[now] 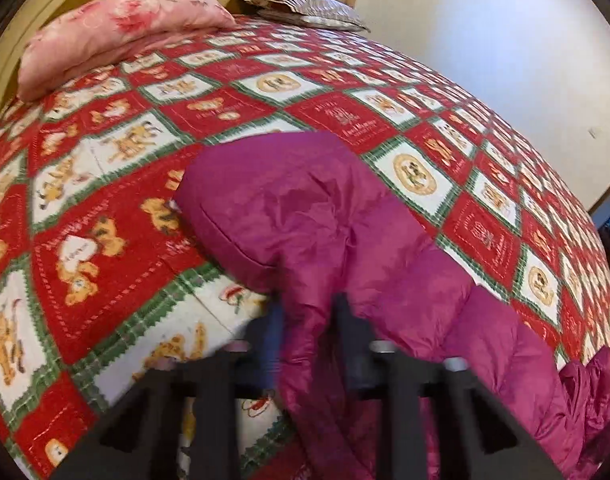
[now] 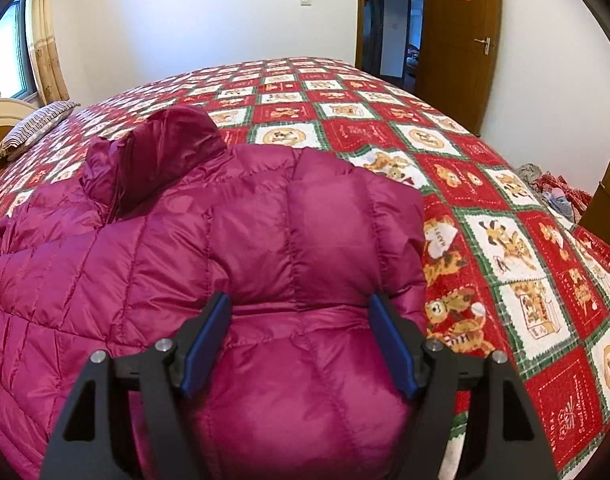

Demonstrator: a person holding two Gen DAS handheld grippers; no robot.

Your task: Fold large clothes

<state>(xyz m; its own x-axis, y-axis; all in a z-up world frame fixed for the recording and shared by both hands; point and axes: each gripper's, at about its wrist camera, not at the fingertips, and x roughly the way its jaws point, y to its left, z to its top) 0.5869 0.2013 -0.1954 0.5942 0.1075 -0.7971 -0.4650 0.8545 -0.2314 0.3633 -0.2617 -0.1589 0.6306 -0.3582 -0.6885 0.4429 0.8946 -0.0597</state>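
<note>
A magenta quilted down jacket (image 2: 209, 264) lies on the bed, collar toward the far side. In the left wrist view its sleeve (image 1: 305, 216) rises off the quilt, and my left gripper (image 1: 311, 312) is shut on the sleeve's fabric; the view is blurred. My right gripper (image 2: 299, 312) is open, its blue-padded fingers (image 2: 389, 340) wide apart over the jacket's near hem, with puffy fabric between them but not pinched.
The bed carries a red, white and green patchwork quilt (image 2: 505, 248). A pink folded duvet (image 1: 117, 36) and a striped pillow (image 1: 305, 8) lie at the headboard. A wooden door (image 2: 457, 44) stands beyond. Clothes (image 2: 553, 196) are piled at the bed's right edge.
</note>
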